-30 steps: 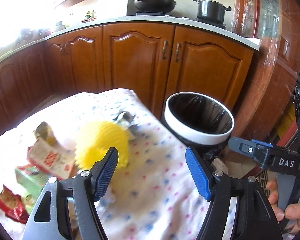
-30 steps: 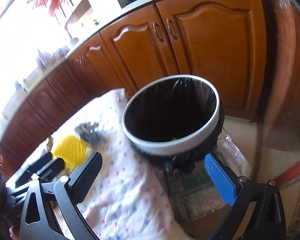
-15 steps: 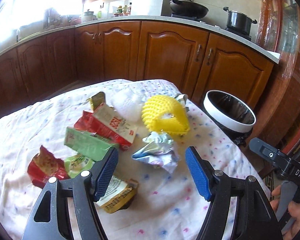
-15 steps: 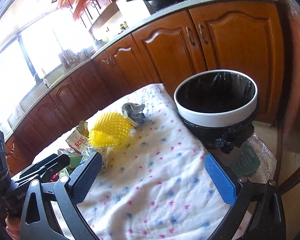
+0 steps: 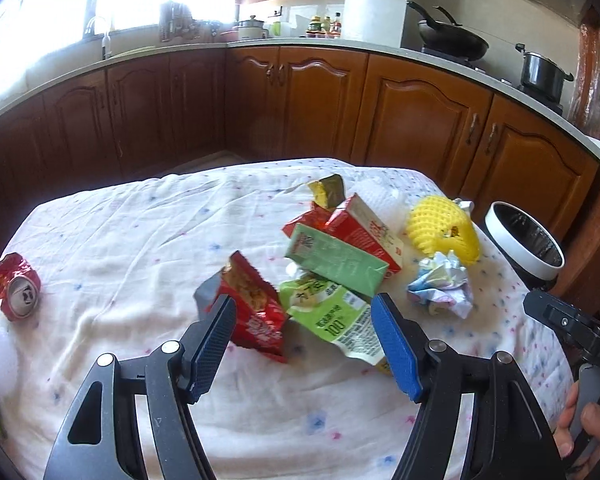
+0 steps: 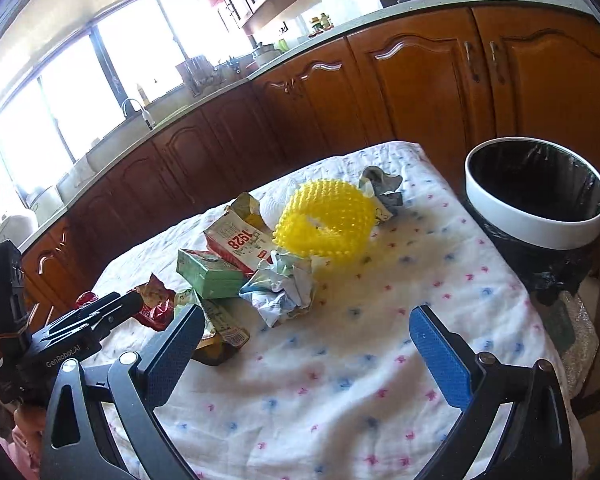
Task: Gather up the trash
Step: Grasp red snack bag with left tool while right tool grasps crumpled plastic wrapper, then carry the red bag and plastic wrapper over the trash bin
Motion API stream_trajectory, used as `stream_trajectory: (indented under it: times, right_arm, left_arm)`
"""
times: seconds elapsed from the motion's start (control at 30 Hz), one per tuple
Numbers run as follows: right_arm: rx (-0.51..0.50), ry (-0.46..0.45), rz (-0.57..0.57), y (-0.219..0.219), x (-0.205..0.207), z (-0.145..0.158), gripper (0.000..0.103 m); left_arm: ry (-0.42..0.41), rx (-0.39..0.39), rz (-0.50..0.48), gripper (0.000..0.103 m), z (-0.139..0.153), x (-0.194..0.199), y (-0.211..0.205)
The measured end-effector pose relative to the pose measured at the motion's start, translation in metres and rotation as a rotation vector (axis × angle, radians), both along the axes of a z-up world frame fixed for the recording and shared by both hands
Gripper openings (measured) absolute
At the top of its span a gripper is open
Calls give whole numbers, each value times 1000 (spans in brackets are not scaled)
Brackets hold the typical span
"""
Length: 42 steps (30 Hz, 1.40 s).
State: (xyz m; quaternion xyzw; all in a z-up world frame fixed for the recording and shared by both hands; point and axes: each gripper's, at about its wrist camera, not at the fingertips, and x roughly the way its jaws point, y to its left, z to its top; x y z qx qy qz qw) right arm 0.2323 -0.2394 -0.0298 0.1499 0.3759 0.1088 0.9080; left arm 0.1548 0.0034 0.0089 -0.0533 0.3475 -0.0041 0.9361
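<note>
Right wrist view: black-lined bin [image 6: 536,216] looks empty; both grippers' fingers [image 6: 440,352] spread, gripping nothing.

Both wrist views look down along their fingers, close above the counter [image 5: 120,240]; both share the litter pile and the bin [image 6: 536,228] at far right.

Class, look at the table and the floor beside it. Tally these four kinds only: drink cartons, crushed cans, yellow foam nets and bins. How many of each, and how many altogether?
Drink cartons: 2, the green carton and the red-and-white carton
Crushed cans: 1, the red can
Yellow foam nets: 1, the yellow net
Bins: 1, the white-rimmed bin
Total: 5
</note>
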Motion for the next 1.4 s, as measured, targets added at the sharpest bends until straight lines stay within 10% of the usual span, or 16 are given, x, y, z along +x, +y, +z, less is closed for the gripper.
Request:
stream_trajectory:
  times: [0.43, 0.67, 0.77, 1.4]
  right_arm:
    - [56, 64, 41, 23, 42, -28, 87]
    - [116, 130, 62, 24, 57, -52, 28]
    - [118, 118, 73, 25, 52, -51, 19]
    - [130, -3, 71, -2, 0, 3, 16]
  left_arm:
    - [110, -86, 77, 68, -30, 37, 46]
    - [120, -97, 61, 17, -36, 52, 53]
    - [110, -99, 56, 7, -34, 49, 51]
    - [-114, -41, -11, 2, 37, 4, 23]
